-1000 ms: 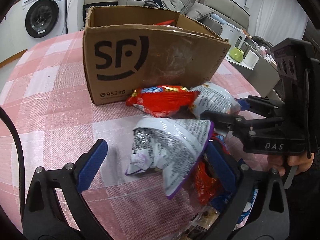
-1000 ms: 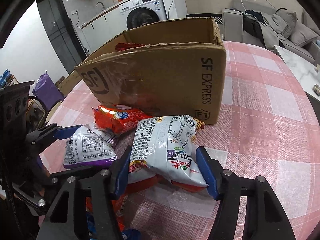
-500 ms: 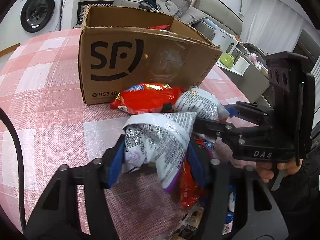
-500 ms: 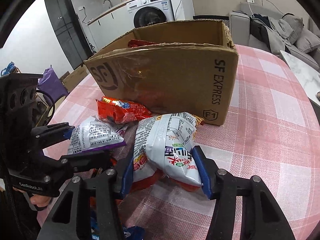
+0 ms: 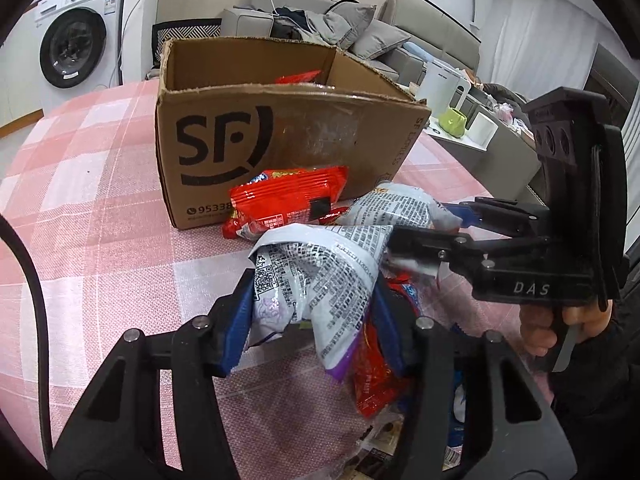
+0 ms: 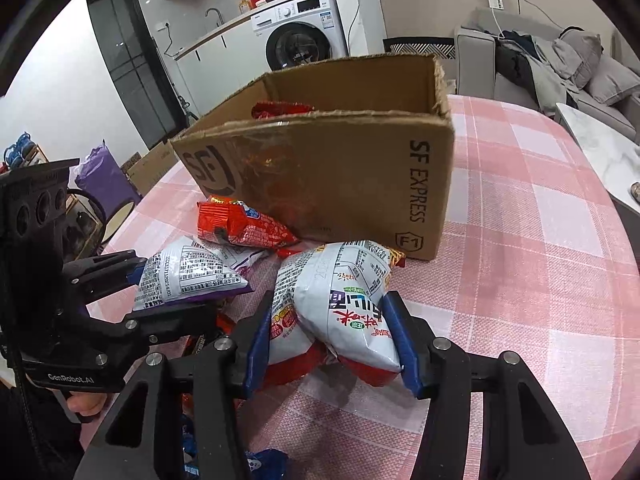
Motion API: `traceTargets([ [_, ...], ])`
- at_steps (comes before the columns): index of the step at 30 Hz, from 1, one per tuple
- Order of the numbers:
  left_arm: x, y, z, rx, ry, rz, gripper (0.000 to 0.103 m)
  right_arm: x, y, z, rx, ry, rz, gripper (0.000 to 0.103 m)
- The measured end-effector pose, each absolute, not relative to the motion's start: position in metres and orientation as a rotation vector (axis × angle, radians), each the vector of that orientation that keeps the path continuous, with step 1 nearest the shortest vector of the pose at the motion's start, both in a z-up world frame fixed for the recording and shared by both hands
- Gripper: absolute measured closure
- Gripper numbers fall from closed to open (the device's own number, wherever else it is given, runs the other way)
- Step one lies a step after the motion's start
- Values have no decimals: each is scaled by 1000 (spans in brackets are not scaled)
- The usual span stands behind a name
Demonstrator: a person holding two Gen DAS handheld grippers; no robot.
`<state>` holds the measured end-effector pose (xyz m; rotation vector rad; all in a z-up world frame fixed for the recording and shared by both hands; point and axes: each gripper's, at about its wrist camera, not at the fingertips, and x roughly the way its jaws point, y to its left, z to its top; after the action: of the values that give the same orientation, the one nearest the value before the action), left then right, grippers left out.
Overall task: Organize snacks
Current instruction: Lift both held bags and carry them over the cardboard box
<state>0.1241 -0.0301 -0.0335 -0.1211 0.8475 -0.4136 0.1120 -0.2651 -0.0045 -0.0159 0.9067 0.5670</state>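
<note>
Both tongs have just been closing: left tongs [image 5: 316, 320] pinch the purple-edged packet [image 5: 320, 276], right tongs [image 6: 332, 336] the white packet [image 6: 340, 300], both low over the tabletop [image 6: 540, 280]; slick crumpled film (air-filled) may slip before reaching the box [image 6: 340, 176].

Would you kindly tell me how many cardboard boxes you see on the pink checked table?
1. The SF cardboard box stands open-topped behind the loose snack packets; a red packet shows inside it. No other box appears on the table.
</note>
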Motion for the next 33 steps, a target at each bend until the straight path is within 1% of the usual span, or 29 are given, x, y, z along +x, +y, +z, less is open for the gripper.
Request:
traceTargets([
  [5,121,-29,-25,-119,831,-412,51,110,-269,0,-13,897,575,52],
  [16,107,-25,-1,-100,771,-410,51,106,-278,9,12,880,577,52],
  [18,104,-22,6,-104,758,-412,56,105,-278,10,17,877,581,52],
  [33,84,-10,28,-107,690,-396,57,95,-281,30,31,823,597,52],
])
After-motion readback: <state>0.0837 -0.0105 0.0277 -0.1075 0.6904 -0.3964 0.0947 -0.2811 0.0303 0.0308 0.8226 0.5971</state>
